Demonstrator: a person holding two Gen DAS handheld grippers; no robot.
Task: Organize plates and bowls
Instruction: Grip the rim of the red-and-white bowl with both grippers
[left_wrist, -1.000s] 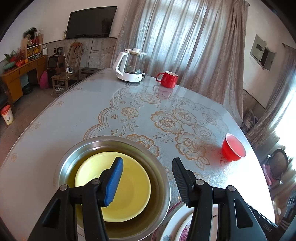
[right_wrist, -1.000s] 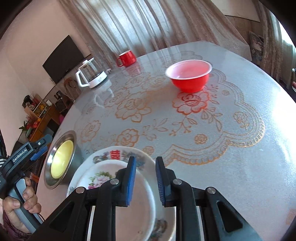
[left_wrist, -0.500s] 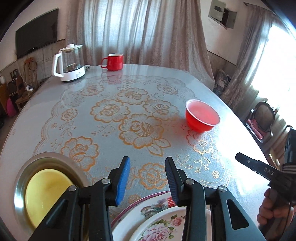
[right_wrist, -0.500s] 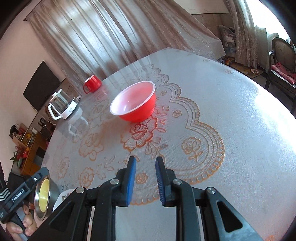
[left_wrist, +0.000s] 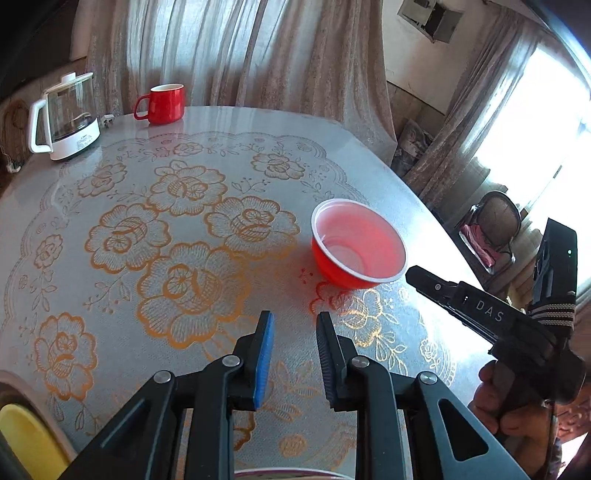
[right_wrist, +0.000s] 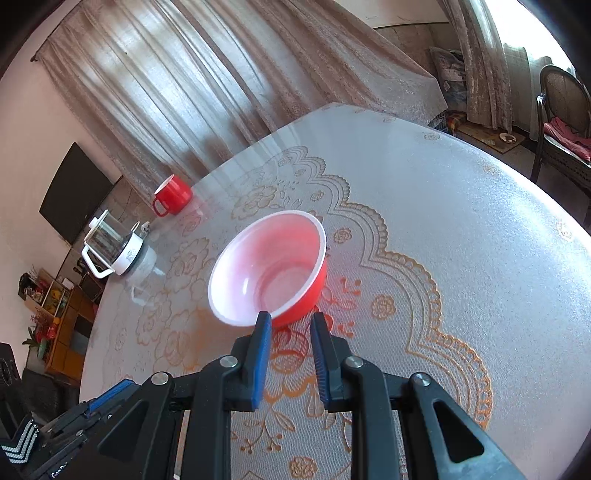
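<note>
At your right gripper's (right_wrist: 290, 325) twelve o'clock, just beyond its tips, the red bowl (right_wrist: 269, 266) sits upright on the lace-patterned table (right_wrist: 461, 229). It looks thin, light and glossy, so it will probably slide or tip if nudged; pinch the near rim wall. Your right jaws stand narrowly apart, empty. Your left gripper (left_wrist: 295, 326) is closing on nothing, bowl at its one o'clock.

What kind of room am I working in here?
Most likely a home living or dining room: a round table under a floral cover, a wall-mounted TV, curtained windows, and a kettle and red mug on it.
</note>
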